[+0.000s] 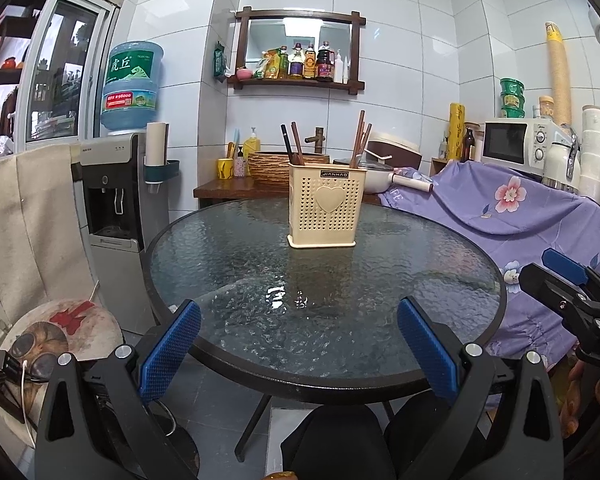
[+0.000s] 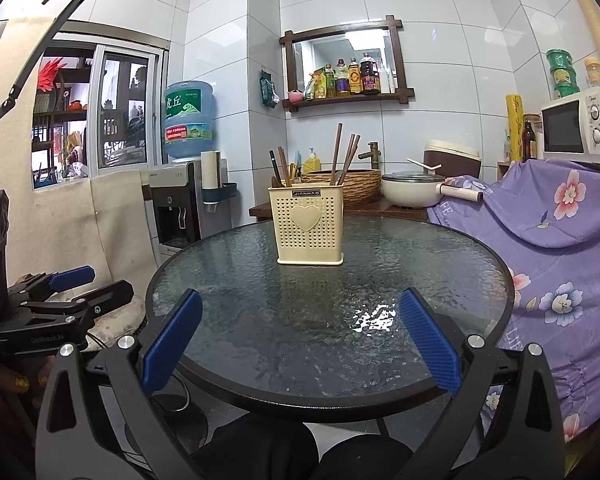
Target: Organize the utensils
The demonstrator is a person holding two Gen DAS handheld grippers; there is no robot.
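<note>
A cream perforated utensil holder [image 1: 324, 206] with a heart on its front stands at the far side of the round glass table [image 1: 440, 264]. Brown chopsticks [image 1: 360, 142] stand in its right part and dark utensils [image 1: 292, 144] in its left part. It also shows in the right wrist view [image 2: 309, 226], with chopsticks [image 2: 342, 154]. My left gripper [image 1: 300, 320] is open and empty at the table's near edge. My right gripper [image 2: 300, 316] is open and empty, also at the near edge. Each gripper shows at the side of the other's view.
A water dispenser [image 1: 116, 208] stands left of the table. A purple flowered cloth [image 1: 512, 208] covers something to the right. Behind are a wooden counter with a basin [image 1: 272, 168], a pot [image 2: 412, 188] and a microwave [image 1: 516, 140]. A cushioned stool [image 1: 60, 332] is low left.
</note>
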